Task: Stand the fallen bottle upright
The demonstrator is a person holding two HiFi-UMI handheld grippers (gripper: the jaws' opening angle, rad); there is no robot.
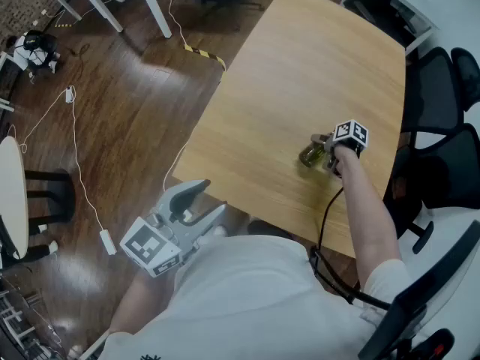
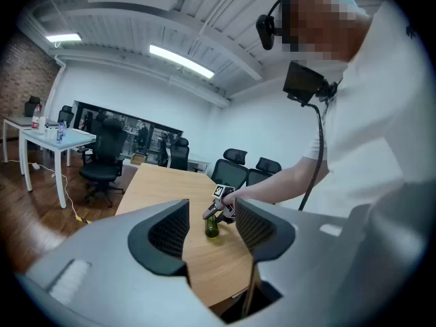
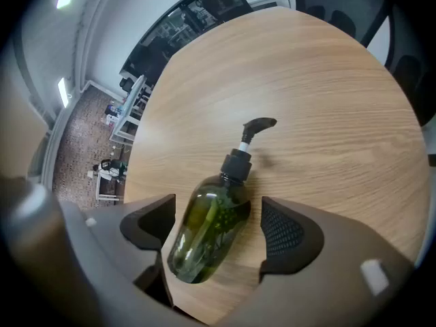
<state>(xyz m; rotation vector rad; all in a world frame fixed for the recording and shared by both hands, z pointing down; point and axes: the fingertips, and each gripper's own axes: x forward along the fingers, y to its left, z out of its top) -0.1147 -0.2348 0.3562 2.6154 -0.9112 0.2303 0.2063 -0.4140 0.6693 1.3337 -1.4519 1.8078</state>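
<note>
Bottle (image 3: 204, 240) is on its side on the table (image 3: 327, 114), lower middle of the right gripper view, between the right gripper's (image 3: 216, 220) spread jaws and not pinched. The round, slick body could roll or squirt out if it's squeezed off-center. Left gripper (image 1: 208, 199) hangs agape, empty.

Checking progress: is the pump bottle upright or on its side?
On its side: the bottle lies lengthwise on the table, pump pointing away, between the open jaws of the right gripper.

text: none legible | labels: none | brands: none | numbers: none
</note>
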